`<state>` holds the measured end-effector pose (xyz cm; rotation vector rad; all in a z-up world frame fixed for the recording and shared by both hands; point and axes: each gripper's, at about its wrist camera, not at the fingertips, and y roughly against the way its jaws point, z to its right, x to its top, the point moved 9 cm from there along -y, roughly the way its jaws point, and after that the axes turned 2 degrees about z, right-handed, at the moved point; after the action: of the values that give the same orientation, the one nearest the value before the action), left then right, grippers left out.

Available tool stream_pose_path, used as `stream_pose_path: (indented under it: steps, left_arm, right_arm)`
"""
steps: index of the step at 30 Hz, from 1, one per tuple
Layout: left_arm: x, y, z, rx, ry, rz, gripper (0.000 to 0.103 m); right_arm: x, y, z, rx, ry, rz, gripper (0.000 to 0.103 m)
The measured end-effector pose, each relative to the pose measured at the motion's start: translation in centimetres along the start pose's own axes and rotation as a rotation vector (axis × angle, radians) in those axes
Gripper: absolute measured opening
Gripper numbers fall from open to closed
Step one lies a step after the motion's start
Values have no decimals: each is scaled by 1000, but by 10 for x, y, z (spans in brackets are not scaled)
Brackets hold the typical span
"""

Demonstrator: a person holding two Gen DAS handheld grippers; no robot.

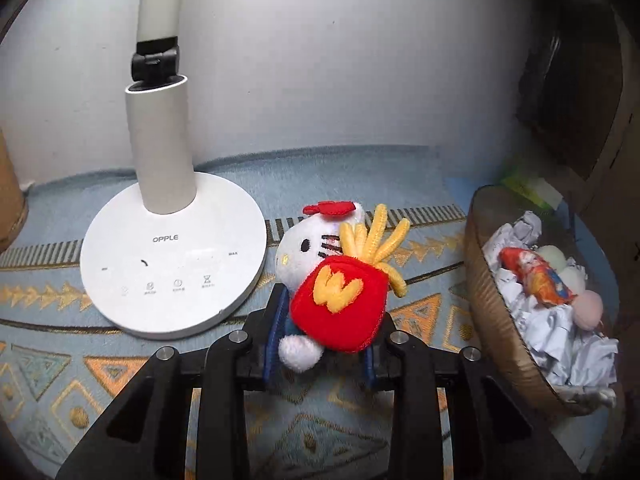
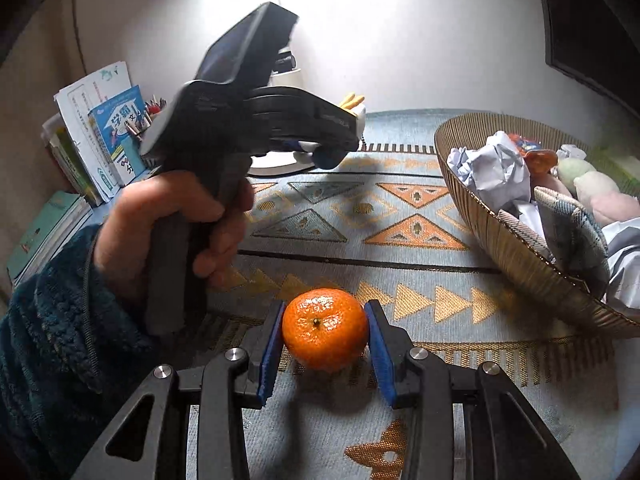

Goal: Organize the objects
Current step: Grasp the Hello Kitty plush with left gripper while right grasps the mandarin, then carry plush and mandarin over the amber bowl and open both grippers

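1. Left wrist view: the left tongs (image 1: 326,332) are closed on a plush toy (image 1: 332,280), a white cat figure with a red bow, holding a red pouch of yellow fries. The blue pads press its lower part from both sides.
2. The toy sits just beside the round base of a white desk lamp (image 1: 172,256), over the patterned cloth that covers the surface (image 1: 48,360).
3. To the right stands a ribbed basket (image 1: 492,304) with crumpled paper and small soft items inside.
4. Right wrist view: the right tongs (image 2: 326,344) are closed on a mandarin (image 2: 325,329) resting on the cloth, both blue pads touching its sides.
5. A hand (image 2: 168,224) in a dark fleecy sleeve grips the other tool's handle, left of the mandarin.
6. Books (image 2: 100,140) stand at the far left, well apart from the basket.
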<state>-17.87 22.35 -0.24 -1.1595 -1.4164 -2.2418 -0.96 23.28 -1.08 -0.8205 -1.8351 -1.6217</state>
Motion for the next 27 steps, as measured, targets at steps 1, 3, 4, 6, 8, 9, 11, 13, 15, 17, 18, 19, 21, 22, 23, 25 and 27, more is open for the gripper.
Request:
stream_pose_path:
  steps: [1, 3, 4, 6, 8, 9, 11, 13, 15, 17, 18, 19, 21, 22, 23, 25, 27]
  left_arm:
    - [-5, 19, 0, 4, -7, 11, 28]
    - [-22, 53, -1, 20, -18, 16, 28]
    - [-35, 68, -1, 26, -19, 9, 28]
    - [-62, 94, -9, 59, -25, -5, 28]
    - [-95, 118, -20, 118, -23, -12, 28]
    - [-107, 124, -25, 150, -16, -8, 28]
    - [-128, 138, -36, 196, 39, 7, 28]
    - [-137, 150, -46, 203, 98, 30, 28]
    - [-141, 152, -48, 210, 127, 57, 28]
    - [-144, 153, -51, 198, 157, 60, 28]
    - [-142, 155, -51, 202, 162, 75, 28]
    - [-143, 155, -50, 197, 169, 80, 28]
    - [-148, 150, -50, 189, 184, 48, 28]
    - [-150, 147, -52, 195, 189, 29, 28]
    - [-150, 144, -52, 198, 189, 19, 28]
    - [-149, 143, -48, 189, 176, 20, 28]
    - [-150, 143, -46, 195, 167, 19, 28]
  right_arm:
    - [0, 0, 1, -3, -7, -2, 39]
    - [-1, -1, 5, -14, -23, -8, 39]
    - [-1, -3, 7, -13, -33, -13, 39]
    - [-2, -6, 9, -8, -48, -32, 39]
    - [-8, -10, 14, -2, -58, -70, 41]
    - [-10, -15, 15, 4, -63, -98, 44]
    - [-11, -17, 14, 8, -66, -110, 64]
    - [-12, -16, 15, -3, -68, -107, 75]
    - [-13, -17, 17, 6, -78, -110, 75]
    - [-14, -15, 16, 15, -85, -112, 75]
    - [-14, -14, 17, 15, -87, -107, 75]
    - [-13, -13, 16, 13, -86, -104, 75]
    - [-14, -14, 14, 9, -74, -108, 75]
    - [-15, -17, 13, -2, -61, -130, 76]
    - [-14, -17, 10, -18, -35, -130, 73]
    - [-15, -17, 7, -55, 2, -127, 56]
    - [-16, -14, 6, -39, -7, -115, 38]
